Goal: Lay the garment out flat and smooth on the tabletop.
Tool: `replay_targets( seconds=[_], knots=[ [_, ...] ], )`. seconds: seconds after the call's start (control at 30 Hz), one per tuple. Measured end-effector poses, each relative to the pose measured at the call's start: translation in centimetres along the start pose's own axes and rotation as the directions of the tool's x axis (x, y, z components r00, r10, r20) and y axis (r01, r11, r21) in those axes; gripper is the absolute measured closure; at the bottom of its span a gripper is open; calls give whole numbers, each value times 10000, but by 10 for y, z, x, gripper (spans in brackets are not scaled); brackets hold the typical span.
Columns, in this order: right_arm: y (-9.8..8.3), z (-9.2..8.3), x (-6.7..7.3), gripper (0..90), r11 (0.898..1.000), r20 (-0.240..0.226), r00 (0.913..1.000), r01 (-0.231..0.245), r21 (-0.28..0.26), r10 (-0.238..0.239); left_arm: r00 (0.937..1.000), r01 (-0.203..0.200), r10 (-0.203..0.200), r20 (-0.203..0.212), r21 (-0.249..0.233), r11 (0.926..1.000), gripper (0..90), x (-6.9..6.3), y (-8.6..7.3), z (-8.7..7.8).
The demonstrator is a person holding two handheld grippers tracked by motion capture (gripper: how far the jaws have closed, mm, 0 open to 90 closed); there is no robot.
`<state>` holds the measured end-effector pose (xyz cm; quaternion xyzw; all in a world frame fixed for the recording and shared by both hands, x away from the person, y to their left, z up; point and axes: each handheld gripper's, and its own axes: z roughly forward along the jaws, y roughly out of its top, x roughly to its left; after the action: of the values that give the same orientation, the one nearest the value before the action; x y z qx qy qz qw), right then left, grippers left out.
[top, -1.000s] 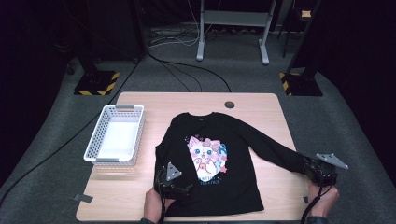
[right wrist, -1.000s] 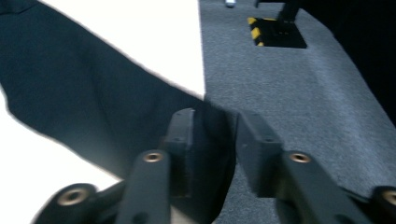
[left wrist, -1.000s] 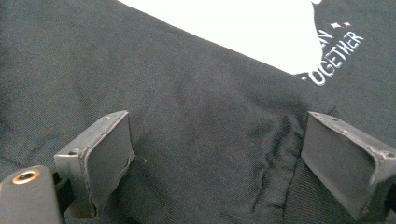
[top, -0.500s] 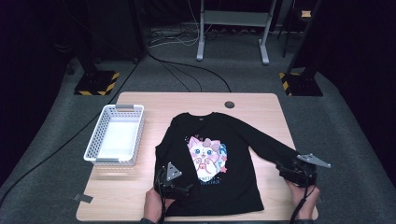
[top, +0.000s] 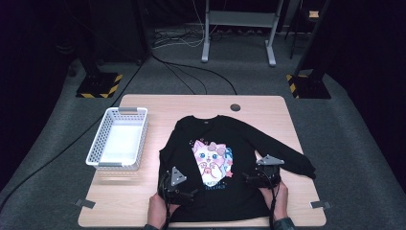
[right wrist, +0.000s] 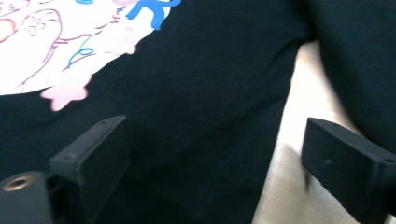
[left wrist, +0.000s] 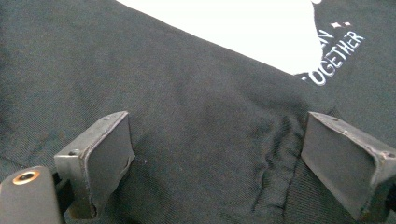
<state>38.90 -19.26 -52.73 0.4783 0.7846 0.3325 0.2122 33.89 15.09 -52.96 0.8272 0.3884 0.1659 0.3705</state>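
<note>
Black long-sleeved cotton shirt [top: 216, 163] spread on pale light-wood table [top: 143, 211]. At centre of shirt chest: white cartoon cat print [top: 209, 158] with pink cheeks, pink ears, pink star shapes, blue bow beside it. Directly below cat print: white lettering [left wrist: 334, 56] on black cloth. Left of shirt: white perforated plastic basket [top: 100, 148], white inside. Beyond shirt collar: small dark round disc [top: 235, 107] in the wood. Around table: dark grey carpet floor [top: 364, 158]; yellow-and-black striped stand feet [top: 98, 86] on it.
</note>
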Motion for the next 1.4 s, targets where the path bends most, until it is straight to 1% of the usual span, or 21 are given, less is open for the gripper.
replay_targets(
  seconds=[0.13,0.3,0.4,0.53,0.7,0.8,0.9,0.97,1.03,1.07,1.13,1.23,1.27,1.33,1.37,1.4],
  knots=[
    [0,1,-5,66,10000,-112,9999,-47,35,48,10000,2,-2,-8,3,10000,84,0,1,1],
    [-3,-2,-19,68,9998,-27,9998,-204,11,205,10000,-20,20,-24,2,10000,84,-5,5,5],
    [-7,-6,-28,68,9996,68,9996,-277,1,277,9999,-118,118,30,34,9999,84,-10,9,10],
    [-13,-12,-40,68,9990,235,9988,-439,-48,440,9996,-240,240,120,-1,9997,84,-18,17,19],
    [-22,-21,-59,68,9980,421,9971,-623,-92,627,9991,-408,409,74,-45,9992,84,-32,27,29],
    [-27,-26,-68,68,9972,528,9958,-744,-106,748,9987,-506,506,76,-65,9987,84,-40,31,34],
    [-33,-31,-78,69,9966,579,9950,-812,-118,818,9984,-564,564,36,-67,9984,83,-48,36,40],
    [-36,-34,-84,68,9966,574,9950,-811,-122,816,9991,-425,425,-46,1,9991,56,-51,41,45],
    [-39,-37,-90,69,9961,561,9945,-879,-126,885,9989,-462,462,-59,-3,9989,52,-55,43,47],
    [-40,-39,-93,69,9960,569,9944,-884,-142,890,9983,-562,561,-126,-51,9984,52,-57,43,47],
    [-41,-40,-94,68,9960,567,9944,-881,-156,889,9983,-548,547,-174,-44,9985,52,-57,42,46],
    [-41,-40,-94,68,9958,577,9942,-895,-167,904,9989,-443,443,-124,-13,9990,52,-57,42,46],
    [-41,-40,-94,68,9958,579,9941,-904,-165,912,9988,-473,473,-110,4,9989,52,-57,42,46],
    [-41,-40,-94,69,9958,582,9942,-901,-167,909,9987,-515,515,41,16,9987,51,-56,42,45],
    [-41,-40,-94,68,9958,583,9941,-901,-172,910,9988,-460,460,141,22,9989,51,-54,42,45],
    [-41,-40,-94,69,9958,593,9941,-902,-174,910,9998,-188,189,47,-76,9998,44,-52,41,43]
  ],
)
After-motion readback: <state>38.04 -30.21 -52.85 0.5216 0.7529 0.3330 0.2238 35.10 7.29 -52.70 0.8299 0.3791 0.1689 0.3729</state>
